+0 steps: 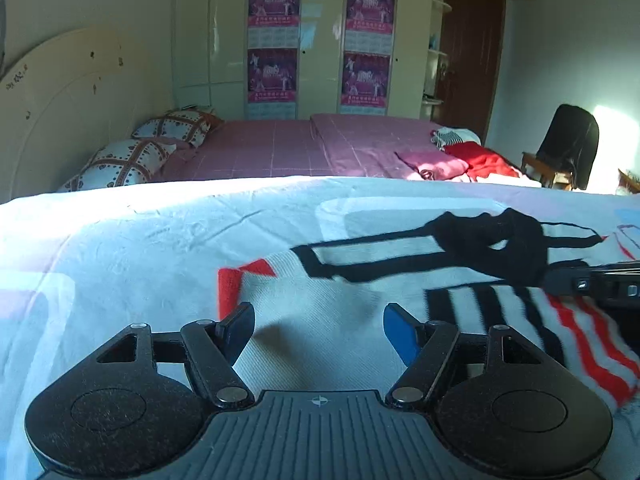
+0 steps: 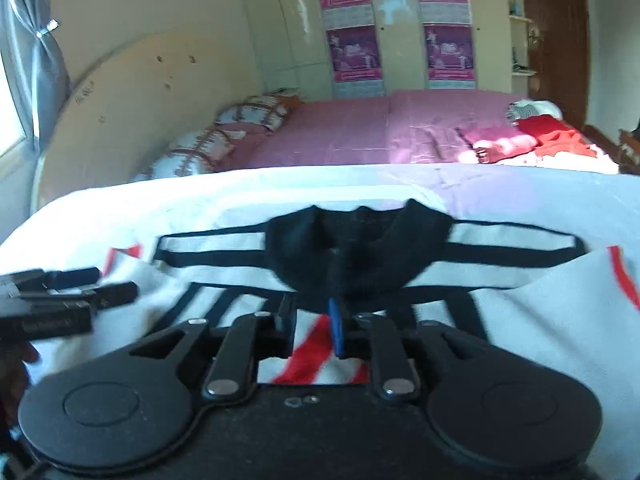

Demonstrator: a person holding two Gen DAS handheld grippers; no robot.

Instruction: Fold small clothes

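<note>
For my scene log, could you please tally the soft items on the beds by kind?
Patterned pillows: 2, a nearer one and a farther one.
White knitted sweater with black and red stripes: 1.
Loose garments at the far corner of the pink bed: 3, striped, red, magenta.
Total: 6.

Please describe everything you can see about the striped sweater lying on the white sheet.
The sweater is a white knit with black bands, red and black stripes and a black collar. It lies spread flat, collar away from the cameras, on the white sheet. Its near part looks folded over, showing diagonal red stripes. The right gripper, fingers nearly closed, sits over the middle below the collar; whether it pinches fabric is unclear. The left gripper hovers open over the other side.
</note>
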